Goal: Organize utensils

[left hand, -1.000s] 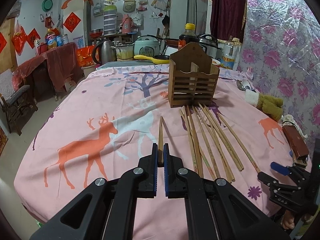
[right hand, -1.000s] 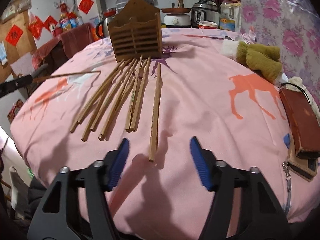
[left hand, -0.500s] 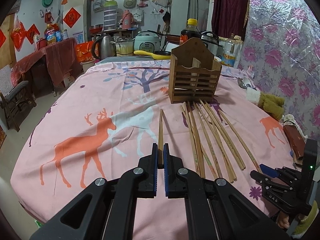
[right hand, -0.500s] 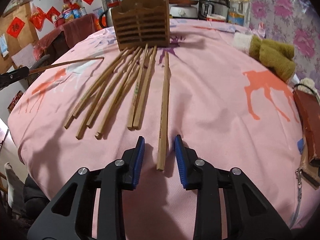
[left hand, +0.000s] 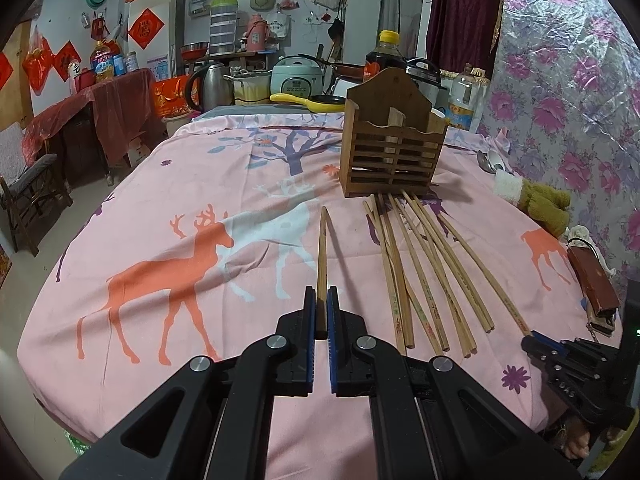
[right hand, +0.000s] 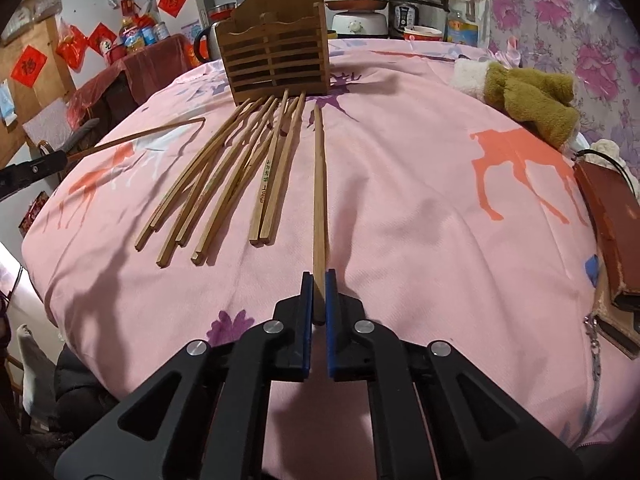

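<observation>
A wooden slatted utensil holder (left hand: 394, 144) stands upright at the far side of the pink deer-print tablecloth (left hand: 160, 248); it also shows in the right wrist view (right hand: 276, 60). Several wooden chopsticks (left hand: 424, 268) lie fanned in front of it, also seen from the right wrist (right hand: 224, 176). My left gripper (left hand: 321, 312) is shut on one chopstick (left hand: 322, 252), held above the cloth and pointing toward the holder. My right gripper (right hand: 319, 296) is shut on the near end of another chopstick (right hand: 319, 184) that lies on the cloth.
A brown plush toy (right hand: 532, 96) and a brown wallet (right hand: 612, 208) lie on the right of the table. Kettle, rice cooker (left hand: 296, 78) and bottles stand behind the holder. The table's near edge curves just below both grippers.
My right gripper has moved forward over the lone right-hand chopstick and closed from wide open onto its near end. My left gripper still holds its chopstick, nearly unmoved.
</observation>
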The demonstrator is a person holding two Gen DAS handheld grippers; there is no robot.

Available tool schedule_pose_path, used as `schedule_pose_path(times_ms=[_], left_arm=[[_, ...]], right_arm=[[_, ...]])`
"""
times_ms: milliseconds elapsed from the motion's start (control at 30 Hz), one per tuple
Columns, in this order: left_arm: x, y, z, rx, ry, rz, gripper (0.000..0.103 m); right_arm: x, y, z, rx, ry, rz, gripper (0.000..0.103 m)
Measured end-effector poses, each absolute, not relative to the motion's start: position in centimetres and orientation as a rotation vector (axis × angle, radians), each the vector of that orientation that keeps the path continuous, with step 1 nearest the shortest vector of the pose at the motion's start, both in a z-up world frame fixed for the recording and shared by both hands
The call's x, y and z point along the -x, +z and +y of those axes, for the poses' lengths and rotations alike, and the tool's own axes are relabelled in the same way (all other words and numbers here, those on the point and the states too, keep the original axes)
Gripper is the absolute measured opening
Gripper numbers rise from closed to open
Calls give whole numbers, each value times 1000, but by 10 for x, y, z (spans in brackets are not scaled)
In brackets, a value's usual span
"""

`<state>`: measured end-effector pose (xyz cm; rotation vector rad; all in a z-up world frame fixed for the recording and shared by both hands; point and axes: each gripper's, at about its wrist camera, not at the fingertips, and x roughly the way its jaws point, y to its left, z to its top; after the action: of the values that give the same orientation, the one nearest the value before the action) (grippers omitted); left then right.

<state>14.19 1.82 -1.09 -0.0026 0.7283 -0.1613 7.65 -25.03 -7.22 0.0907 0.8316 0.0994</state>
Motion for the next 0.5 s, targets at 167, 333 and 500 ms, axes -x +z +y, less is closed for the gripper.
schedule_pose_path(times_ms=[167, 333, 500], left_arm=[[-140, -6, 20, -1, -160, 713, 6], [-147, 6, 18, -19, -167, 696, 6], [-165, 34, 10, -65, -173, 634, 6]], right_arm=[[-61, -54, -261, -103, 88, 791, 6], [-70, -13, -263, -58, 85, 693, 6], [-95, 33, -263, -44, 103, 595, 6]])
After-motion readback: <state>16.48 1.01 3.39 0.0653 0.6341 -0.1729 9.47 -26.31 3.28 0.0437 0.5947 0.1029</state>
